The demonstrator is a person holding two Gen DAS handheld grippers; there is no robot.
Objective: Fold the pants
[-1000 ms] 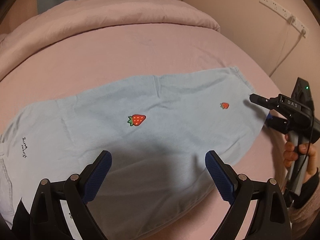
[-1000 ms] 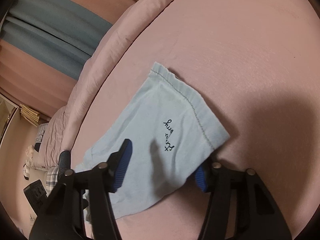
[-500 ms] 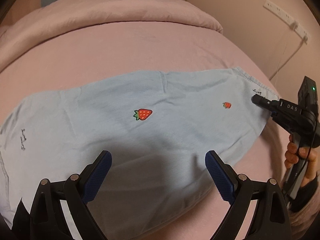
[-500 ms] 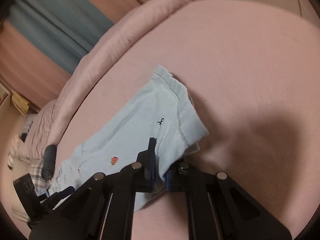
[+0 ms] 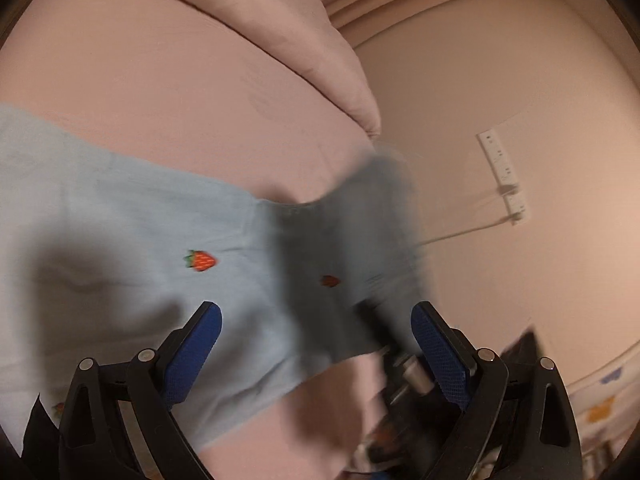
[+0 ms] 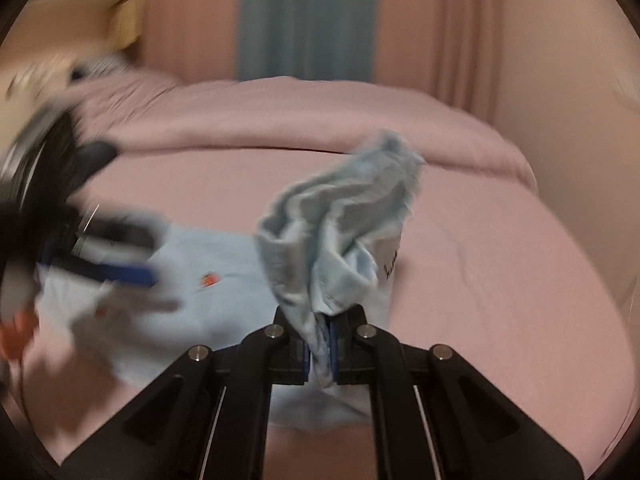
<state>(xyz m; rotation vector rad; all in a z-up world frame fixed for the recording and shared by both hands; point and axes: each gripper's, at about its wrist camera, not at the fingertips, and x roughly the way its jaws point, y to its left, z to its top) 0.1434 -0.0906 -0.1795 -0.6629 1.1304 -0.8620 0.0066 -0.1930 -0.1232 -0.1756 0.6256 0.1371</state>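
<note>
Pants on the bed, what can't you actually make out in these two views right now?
- Left wrist view: the lifted end of the pants is motion-blurred and dark; the right gripper is smeared behind it.
- Right wrist view: the left gripper is blurred; the bunched cloth hides most of the lettering.

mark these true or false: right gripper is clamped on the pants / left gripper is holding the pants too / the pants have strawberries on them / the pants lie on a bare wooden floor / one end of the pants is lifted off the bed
1. The right gripper is clamped on the pants. True.
2. The left gripper is holding the pants too. False: its jaws stand wide apart above the cloth, gripping nothing.
3. The pants have strawberries on them. True: a strawberry shows on the light blue cloth.
4. The pants lie on a bare wooden floor. False: they lie on a pink bed.
5. One end of the pants is lifted off the bed. True: the end in the right gripper is bunched and raised.
</note>
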